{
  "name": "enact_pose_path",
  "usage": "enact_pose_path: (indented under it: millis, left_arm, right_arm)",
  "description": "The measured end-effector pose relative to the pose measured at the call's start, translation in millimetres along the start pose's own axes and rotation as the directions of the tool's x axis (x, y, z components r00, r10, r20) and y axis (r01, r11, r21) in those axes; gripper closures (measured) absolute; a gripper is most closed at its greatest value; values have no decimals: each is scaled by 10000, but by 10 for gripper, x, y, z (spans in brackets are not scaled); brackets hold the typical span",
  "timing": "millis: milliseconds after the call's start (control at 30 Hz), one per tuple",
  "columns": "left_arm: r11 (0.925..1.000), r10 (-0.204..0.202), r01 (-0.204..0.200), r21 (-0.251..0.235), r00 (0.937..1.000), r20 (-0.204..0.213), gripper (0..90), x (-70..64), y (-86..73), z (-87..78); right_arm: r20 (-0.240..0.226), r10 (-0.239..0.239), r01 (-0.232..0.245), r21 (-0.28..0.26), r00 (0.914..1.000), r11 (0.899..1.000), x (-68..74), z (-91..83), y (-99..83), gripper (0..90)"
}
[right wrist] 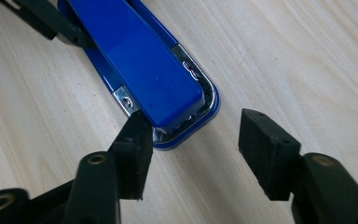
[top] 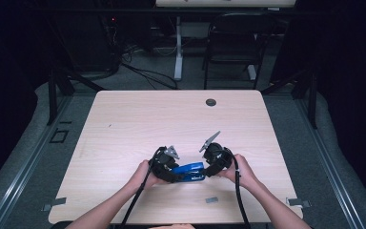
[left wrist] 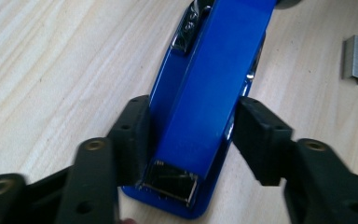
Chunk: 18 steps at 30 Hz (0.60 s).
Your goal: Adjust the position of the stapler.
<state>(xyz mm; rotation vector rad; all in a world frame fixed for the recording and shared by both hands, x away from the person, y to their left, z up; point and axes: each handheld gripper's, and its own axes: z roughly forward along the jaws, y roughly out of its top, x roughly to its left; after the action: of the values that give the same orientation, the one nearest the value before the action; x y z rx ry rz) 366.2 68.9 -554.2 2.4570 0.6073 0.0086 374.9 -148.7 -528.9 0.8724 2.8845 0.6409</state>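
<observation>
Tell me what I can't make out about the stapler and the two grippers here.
- Stapler: its far end is cut off by the top edge of the left gripper view.
- Left gripper: pad contact with the stapler's sides is unclear; shadow hides it.
- Staple strip: too small in the high view to identify.

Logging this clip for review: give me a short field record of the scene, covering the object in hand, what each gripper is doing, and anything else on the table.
object: blue stapler, lying flat on the table
left gripper: jaws closed on the sides of the stapler's rear end
right gripper: jaws open at the stapler's front end; left pad touches or nearly touches a front corner, right pad apart from it
staples: a loose strip of staples lies on the table beside the stapler, untouched
other: dark round grommet near the far edge
</observation>
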Motion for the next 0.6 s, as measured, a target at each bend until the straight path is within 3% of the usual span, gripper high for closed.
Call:
enact_pose_path:
  millis: [33, 200, 267, 367, 600]
  left_arm:
    - [10000, 73, -73, 32, 10000, -3, 368, -11, 34, 26]
    - [9999, 161, -161, -16, 9998, -86, 223, -45, 73, 37]
    - [9996, 262, -264, -68, 9994, -229, 177, -58, 95, 6]
    - [9996, 174, -179, -233, 9996, -233, 154, -50, 107, -15]
    - [9991, -120, 112, -408, 9998, -187, 98, 5, 153, -32]
  right_arm:
    - [-153, 207, -210, -172, 9997, 9996, -14, -10, -28, 365]
    - [-104, 467, -468, -109, 9989, 9988, -32, -74, -97, 262]
    - [239, 467, -466, -58, 9986, 9989, -25, -151, -135, 161]
    - [412, 721, -713, -206, 9965, 9972, -31, -212, -190, 124]
    - [577, 929, -937, 112, 9940, 9955, -57, -308, -306, 0]
